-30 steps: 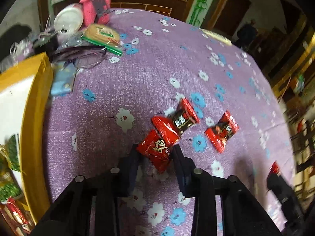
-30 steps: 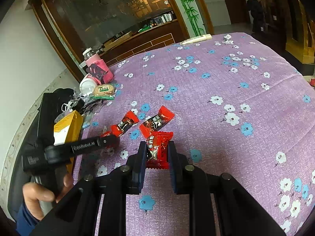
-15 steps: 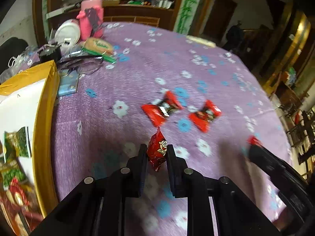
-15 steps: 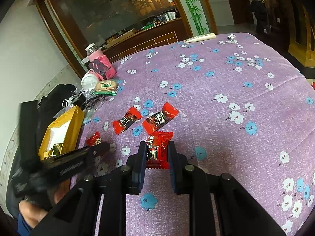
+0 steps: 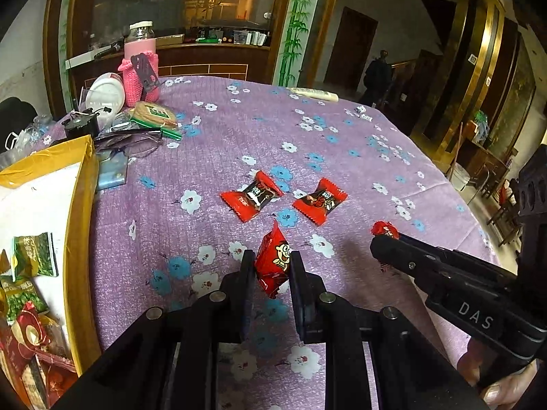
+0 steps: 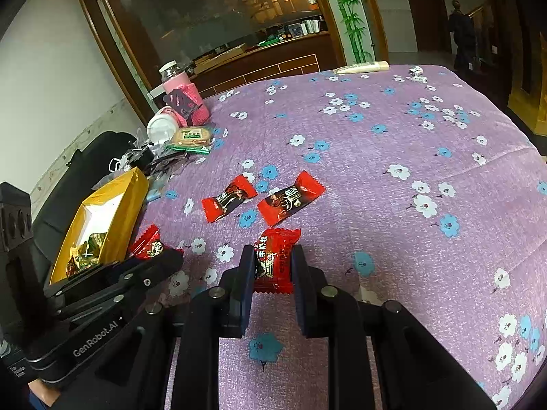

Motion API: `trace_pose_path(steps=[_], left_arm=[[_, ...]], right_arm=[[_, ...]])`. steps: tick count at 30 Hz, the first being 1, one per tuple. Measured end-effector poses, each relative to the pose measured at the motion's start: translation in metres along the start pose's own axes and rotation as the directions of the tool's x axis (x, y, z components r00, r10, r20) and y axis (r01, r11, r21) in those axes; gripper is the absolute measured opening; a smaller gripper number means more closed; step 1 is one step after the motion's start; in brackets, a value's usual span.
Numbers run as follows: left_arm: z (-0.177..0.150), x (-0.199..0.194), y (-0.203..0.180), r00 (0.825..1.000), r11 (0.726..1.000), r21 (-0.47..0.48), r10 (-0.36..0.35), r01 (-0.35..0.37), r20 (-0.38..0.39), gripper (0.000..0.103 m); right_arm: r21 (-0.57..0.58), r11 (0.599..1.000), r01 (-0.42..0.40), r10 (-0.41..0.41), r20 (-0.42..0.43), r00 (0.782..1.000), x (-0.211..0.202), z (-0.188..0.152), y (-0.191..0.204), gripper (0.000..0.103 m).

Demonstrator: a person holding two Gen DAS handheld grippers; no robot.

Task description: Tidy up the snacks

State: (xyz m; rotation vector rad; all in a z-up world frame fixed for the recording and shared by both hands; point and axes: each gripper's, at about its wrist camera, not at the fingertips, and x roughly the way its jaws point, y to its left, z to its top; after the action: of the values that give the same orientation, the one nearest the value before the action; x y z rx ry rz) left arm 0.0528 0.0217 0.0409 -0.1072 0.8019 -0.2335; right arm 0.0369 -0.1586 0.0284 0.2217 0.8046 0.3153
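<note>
A second ago the left tool (image 5: 271, 266) stood low over the purple flowered surface (image 5: 342, 143) with its jaws spread around a red cartoon-face snack packet (image 5: 273, 263) that lay flat beside two dark-and-red candies. Now the jaws are clenched on that packet, which stands on edge between the pads and is lifted clear of the cloth, away from the left dark candy (image 5: 253, 198) and the right dark candy (image 5: 319, 200) that lie side by side farther out. The yellow box (image 5: 80, 205), already holding green and red packets, shows more fully at the left edge of the left wrist view than before.

The right tool (image 6: 271, 263) has not changed: its jaws stay clamped on a red printed snack packet (image 6: 275, 259), held just above the surface, as in the earlier pictures.

Both tools point forward and downward over the cloth. In the right wrist view the left tool's black body sits low at the left, its tip beside the box, with a bit of the person's hand under it. In the left wrist view the right tool reaches in from the right edge, a thumb visible beneath its handle.
</note>
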Motion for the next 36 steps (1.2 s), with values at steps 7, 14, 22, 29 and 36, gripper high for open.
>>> trace_pose_path(steps=[7,14,22,29,36], left_arm=[[0.000,0.001,-0.001,1.000,0.999,0.027,0.017,-0.017,0.006,0.019],[-0.003,-0.002,-0.010,1.000,0.998,0.064,0.008,-0.008,0.008,0.019],[-0.003,-0.003,-0.008,1.000,0.998,0.057,0.016,-0.017,0.013,0.019],[-0.002,0.000,-0.006,1.000,0.999,0.045,0.009,-0.008,-0.008,0.019],[-0.001,0.004,0.001,1.000,1.000,0.017,-0.002,0.003,-0.028,0.019]], right_arm=[[-0.035,0.999,-0.018,0.017,-0.010,1.000,0.004,-0.002,0.010,0.019],[-0.069,0.997,-0.032,0.031,-0.008,0.999,0.004,-0.004,0.018,0.019],[-0.072,0.996,-0.044,0.044,-0.009,0.999,0.004,-0.004,0.019,0.019],[-0.069,0.996,-0.048,0.047,-0.019,0.999,0.006,-0.004,0.019,0.019],[-0.034,0.998,-0.051,0.050,-0.029,0.998,0.008,-0.003,0.014,0.019]])
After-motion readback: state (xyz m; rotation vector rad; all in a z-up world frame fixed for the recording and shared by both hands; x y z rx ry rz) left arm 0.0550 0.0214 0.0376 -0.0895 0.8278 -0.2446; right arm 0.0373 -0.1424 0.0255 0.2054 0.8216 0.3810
